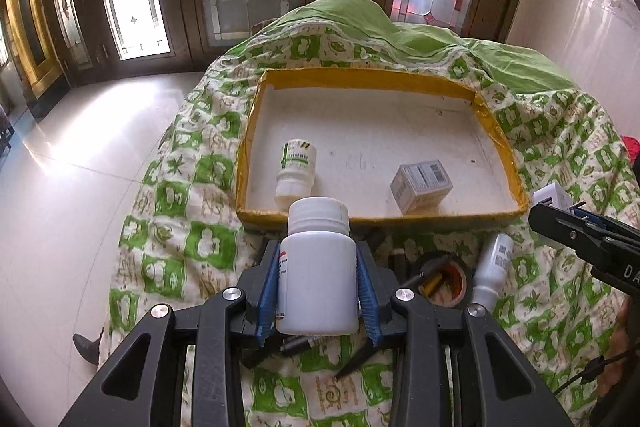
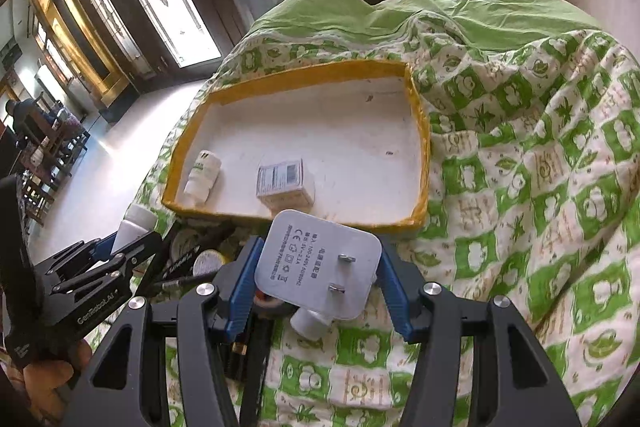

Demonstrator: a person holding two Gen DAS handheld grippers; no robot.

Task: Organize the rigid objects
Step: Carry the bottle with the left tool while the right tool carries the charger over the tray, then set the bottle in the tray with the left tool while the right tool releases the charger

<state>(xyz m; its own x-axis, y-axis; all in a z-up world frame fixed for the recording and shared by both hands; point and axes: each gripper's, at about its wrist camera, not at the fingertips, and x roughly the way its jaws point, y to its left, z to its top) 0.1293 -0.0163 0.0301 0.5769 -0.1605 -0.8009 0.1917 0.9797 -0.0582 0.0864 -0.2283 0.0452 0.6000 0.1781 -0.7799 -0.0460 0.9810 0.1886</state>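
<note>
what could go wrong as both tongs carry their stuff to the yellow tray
1. The left tongs grip the smooth white bottle only at its sides, so it may slip.
2. The right tongs hold the plug adapter tilted, so it could twist out.
3. A labelled bottle and small box lie near the yellow tray's near wall, so a drop there may knock them.

Bottle (image 1: 295, 169) left of carton (image 1: 422, 185), in tray (image 1: 372, 77).
</note>
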